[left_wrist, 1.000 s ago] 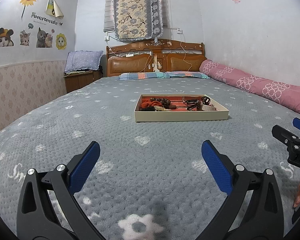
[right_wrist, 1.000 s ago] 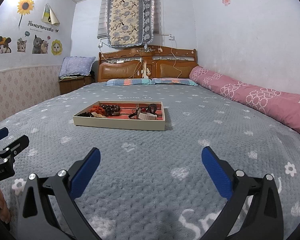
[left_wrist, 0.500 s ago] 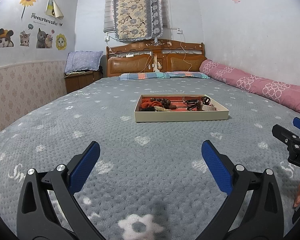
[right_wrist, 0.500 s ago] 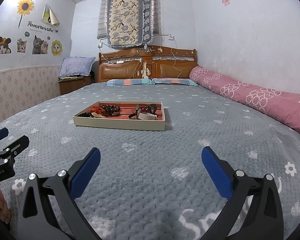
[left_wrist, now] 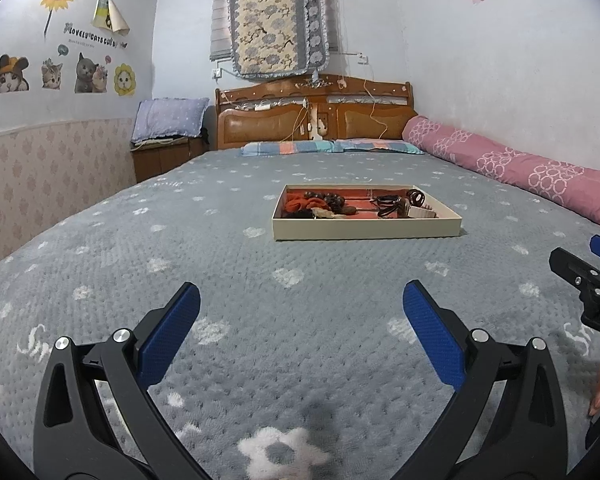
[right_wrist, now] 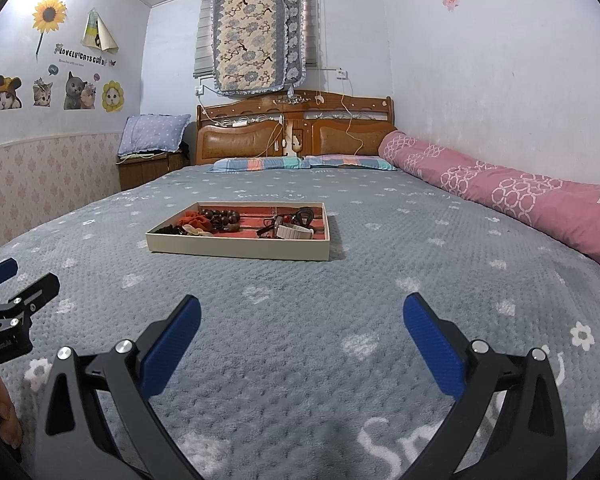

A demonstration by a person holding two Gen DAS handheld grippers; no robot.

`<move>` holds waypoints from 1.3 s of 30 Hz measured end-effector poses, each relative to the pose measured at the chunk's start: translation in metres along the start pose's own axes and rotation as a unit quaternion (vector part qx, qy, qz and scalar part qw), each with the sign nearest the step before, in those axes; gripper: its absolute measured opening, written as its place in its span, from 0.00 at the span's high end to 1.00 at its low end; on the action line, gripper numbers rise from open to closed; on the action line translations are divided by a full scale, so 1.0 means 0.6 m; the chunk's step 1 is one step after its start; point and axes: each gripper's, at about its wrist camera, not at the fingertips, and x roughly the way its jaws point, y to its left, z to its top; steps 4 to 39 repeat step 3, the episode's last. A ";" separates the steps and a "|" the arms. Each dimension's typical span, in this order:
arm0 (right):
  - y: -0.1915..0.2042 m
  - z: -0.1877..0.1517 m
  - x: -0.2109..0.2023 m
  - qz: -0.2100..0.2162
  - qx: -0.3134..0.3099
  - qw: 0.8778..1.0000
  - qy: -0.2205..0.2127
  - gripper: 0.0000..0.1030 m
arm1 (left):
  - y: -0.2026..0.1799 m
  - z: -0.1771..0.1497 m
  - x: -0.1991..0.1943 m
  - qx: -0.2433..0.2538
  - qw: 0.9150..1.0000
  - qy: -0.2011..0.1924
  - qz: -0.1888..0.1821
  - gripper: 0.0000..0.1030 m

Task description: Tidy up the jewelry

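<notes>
A shallow cream tray (left_wrist: 366,231) with a red lining lies on the grey bedspread ahead; it also shows in the right wrist view (right_wrist: 240,247). In it lie an orange scrunchie (left_wrist: 298,202), a dark wooden bead bracelet (right_wrist: 220,216), black cords (left_wrist: 388,203) and a pale ribbed piece (right_wrist: 296,233). My left gripper (left_wrist: 300,312) is open and empty, low over the bedspread, well short of the tray. My right gripper (right_wrist: 302,314) is open and empty, likewise short of the tray, to the right of the left one.
A rolled pink quilt (right_wrist: 512,196) lies along the bed's right side by the wall. Pillows (left_wrist: 332,146) and a wooden headboard (left_wrist: 316,118) are at the far end. A nightstand (left_wrist: 164,156) stands at the far left.
</notes>
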 end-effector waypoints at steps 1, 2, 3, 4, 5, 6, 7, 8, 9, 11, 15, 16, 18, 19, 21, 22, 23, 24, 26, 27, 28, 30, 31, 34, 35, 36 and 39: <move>0.000 0.000 0.000 0.000 0.000 1.000 0.000 0.04 | 0.003 0.000 0.000 -0.002 1.000 0.000 0.000 0.05; 0.000 -0.001 0.000 0.000 0.001 1.000 0.000 0.04 | 0.004 0.000 -0.001 -0.002 1.000 0.000 0.000 0.05; 0.000 -0.001 0.000 0.000 0.001 1.000 0.001 0.04 | 0.005 -0.001 -0.001 -0.001 1.000 0.000 0.000 0.05; 0.000 -0.001 0.000 0.000 0.001 1.000 0.001 0.04 | 0.005 -0.001 -0.001 -0.001 1.000 0.000 0.000 0.05; 0.000 -0.001 0.000 0.000 0.001 1.000 0.001 0.04 | 0.005 -0.001 -0.001 -0.001 1.000 0.000 0.000 0.05; 0.000 -0.001 0.000 0.000 0.001 1.000 0.001 0.04 | 0.005 -0.001 -0.001 -0.001 1.000 0.000 0.000 0.05; 0.000 -0.001 0.000 0.000 0.001 1.000 0.001 0.04 | 0.005 -0.001 -0.001 -0.001 1.000 0.000 0.000 0.05; 0.000 -0.001 0.000 0.000 0.001 1.000 0.001 0.04 | 0.005 -0.001 -0.001 -0.001 1.000 0.000 0.000 0.05; 0.000 -0.001 0.000 0.000 0.001 1.000 0.001 0.04 | 0.005 -0.001 -0.001 -0.001 1.000 0.000 0.000 0.05; 0.000 -0.001 0.000 0.000 0.001 1.000 0.001 0.04 | 0.005 -0.001 -0.001 -0.001 1.000 0.000 0.000 0.05; 0.000 -0.001 0.000 0.000 0.001 1.000 0.001 0.04 | 0.005 -0.001 -0.001 -0.001 1.000 0.000 0.000 0.05; 0.000 -0.001 0.000 0.000 0.001 1.000 0.001 0.04 | 0.005 -0.001 -0.001 -0.001 1.000 0.000 0.000 0.05; 0.000 -0.001 0.000 0.000 0.001 1.000 0.001 0.04 | 0.005 -0.001 -0.001 -0.001 1.000 0.000 0.000 0.05; 0.000 -0.001 0.000 0.000 0.001 1.000 0.001 0.04 | 0.005 -0.001 -0.001 -0.001 1.000 0.000 0.000 0.05; 0.000 -0.001 0.000 0.000 0.001 1.000 0.001 0.04 | 0.005 -0.001 -0.001 -0.001 1.000 0.000 0.000 0.05; 0.000 -0.001 0.000 0.000 0.001 1.000 0.001 0.04 | 0.005 -0.001 -0.001 -0.001 1.000 0.000 0.000 0.05; 0.000 -0.001 0.000 0.000 0.001 1.000 0.001 0.04 | 0.005 -0.001 -0.001 -0.001 1.000 0.000 0.000 0.05; 0.000 -0.001 0.000 0.000 0.001 1.000 0.001 0.04 | 0.005 -0.001 -0.001 -0.001 1.000 0.000 0.000 0.05; 0.000 -0.001 0.000 0.000 0.001 1.000 0.001 0.04 | 0.005 -0.001 -0.001 -0.001 1.000 0.000 0.000 0.05; 0.000 -0.001 0.000 0.000 0.001 1.000 0.001 0.04 | 0.005 -0.001 -0.001 -0.001 1.000 0.000 0.000 0.05; 0.000 -0.001 0.000 0.000 0.001 1.000 0.001 0.04 | 0.005 -0.001 -0.001 -0.001 1.000 0.000 0.000 0.05; 0.000 -0.001 0.000 0.000 0.001 1.000 0.001 0.04 | 0.005 -0.001 -0.001 -0.001 1.000 0.000 0.000 0.05; 0.000 -0.001 0.000 0.000 0.001 1.000 0.001 0.04 | 0.005 -0.001 -0.001 -0.001 1.000 0.000 0.000 0.05; 0.000 -0.001 0.000 0.000 0.001 1.000 0.001 0.04 | 0.005 -0.001 -0.001 -0.001 1.000 0.000 0.000 0.05; 0.000 -0.001 0.000 0.000 0.001 1.000 0.001 0.04 | 0.005 -0.001 -0.001 -0.001 1.000 0.000 0.000 0.05; 0.000 -0.001 0.000 0.000 0.001 1.000 0.001 0.04 | 0.005 -0.001 -0.001 -0.001 1.000 0.000 0.000 0.05; 0.000 -0.001 0.000 0.000 0.001 1.000 0.001 0.04 | 0.005 -0.001 -0.001 -0.001 1.000 0.000 0.000 0.05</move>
